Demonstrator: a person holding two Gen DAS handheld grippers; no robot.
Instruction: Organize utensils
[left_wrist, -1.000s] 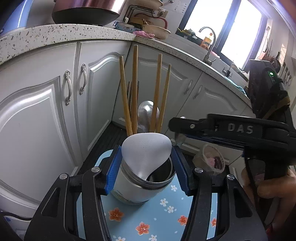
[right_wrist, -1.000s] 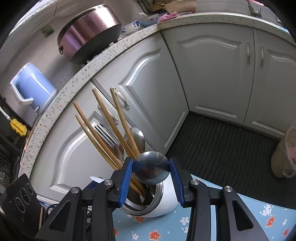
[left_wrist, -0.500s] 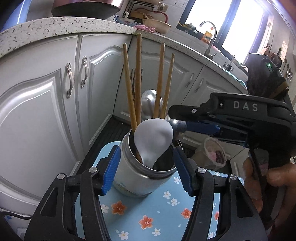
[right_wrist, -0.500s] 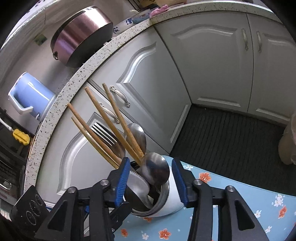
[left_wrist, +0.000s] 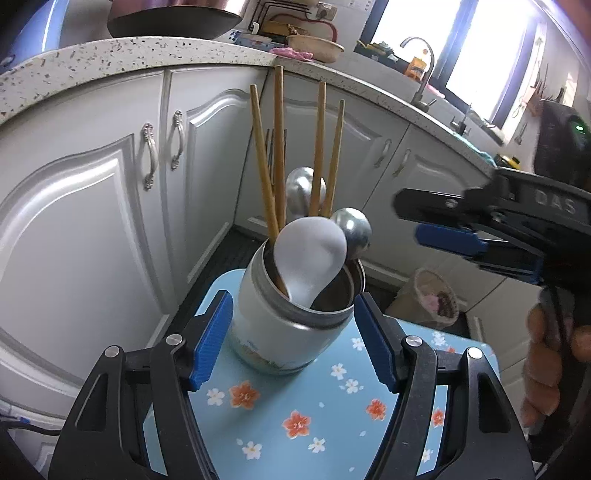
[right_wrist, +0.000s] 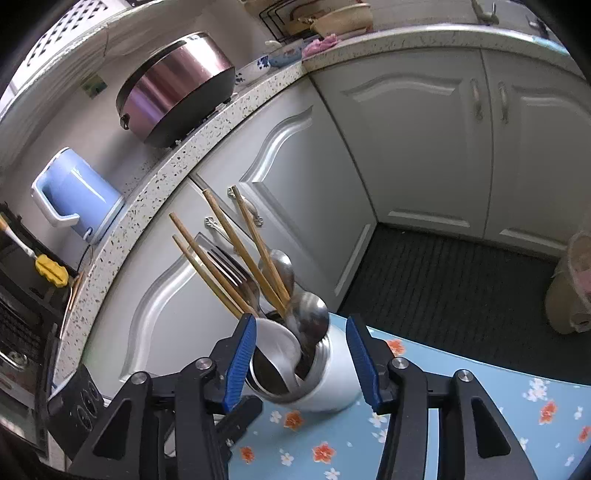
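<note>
Both spoons now rest in the white steel-rimmed utensil jar (left_wrist: 291, 325) on the floral blue counter (left_wrist: 295, 417). The left claw (left_wrist: 293, 341), just opened wide, straddles the jar, nearer than the empty, parted right claw (right_wrist: 301, 363), drawn back.

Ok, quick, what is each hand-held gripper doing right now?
Left hand-held gripper: open, jaws just widened, nothing gripped; the utensil holder stands between them.
Right hand-held gripper: open, jaws just opened further, off the metal spoon.
</note>
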